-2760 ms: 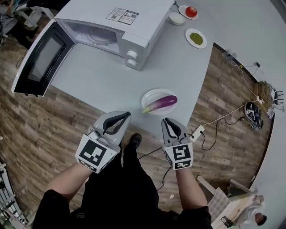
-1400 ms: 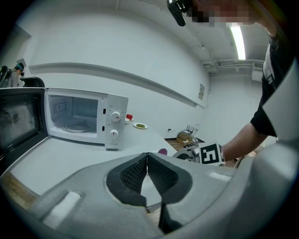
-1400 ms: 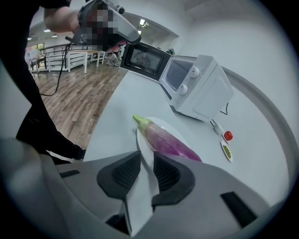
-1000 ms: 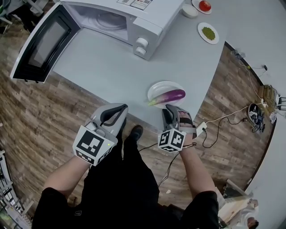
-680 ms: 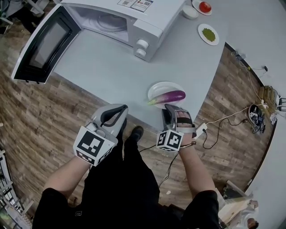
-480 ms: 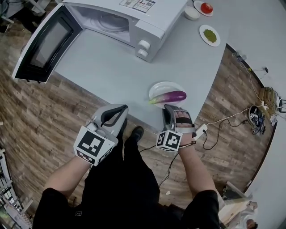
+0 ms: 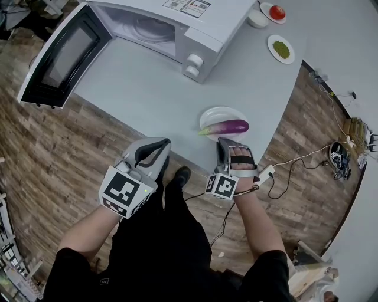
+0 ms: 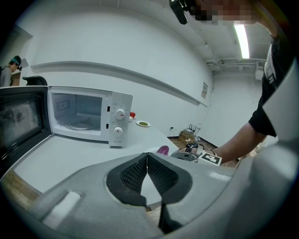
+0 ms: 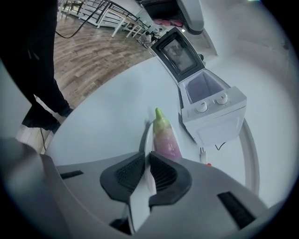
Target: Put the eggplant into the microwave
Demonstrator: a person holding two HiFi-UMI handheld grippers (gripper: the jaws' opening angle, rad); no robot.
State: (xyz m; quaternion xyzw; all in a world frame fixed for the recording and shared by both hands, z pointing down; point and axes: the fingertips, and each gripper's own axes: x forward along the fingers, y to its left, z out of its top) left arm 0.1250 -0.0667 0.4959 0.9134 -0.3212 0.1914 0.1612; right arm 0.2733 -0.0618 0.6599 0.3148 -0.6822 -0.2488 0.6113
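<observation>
A purple eggplant (image 7: 229, 125) with a green stem lies on a white plate (image 7: 211, 114) near the table's front edge. The white microwave (image 7: 195, 32) stands at the back left, its door (image 7: 62, 54) swung wide open and its cavity showing. My right gripper (image 7: 222, 142) hovers just in front of the plate, shut and holding nothing. In the right gripper view the eggplant (image 9: 164, 134) lies straight ahead of that gripper (image 9: 148, 157). My left gripper (image 7: 162, 143) hangs shut off the table's front edge, also holding nothing. From the left gripper view I see the microwave (image 8: 88, 116).
At the back right of the table stand a plate of green food (image 7: 281, 48), a dish with a red tomato (image 7: 276, 12) and a small white bowl (image 7: 258, 19). A power strip with cables (image 7: 266, 173) lies on the wooden floor to the right.
My right gripper has rolled over, so the hand now shows on top, and has edged closer to the plate. The left gripper has barely moved. The eggplant has stayed put.
</observation>
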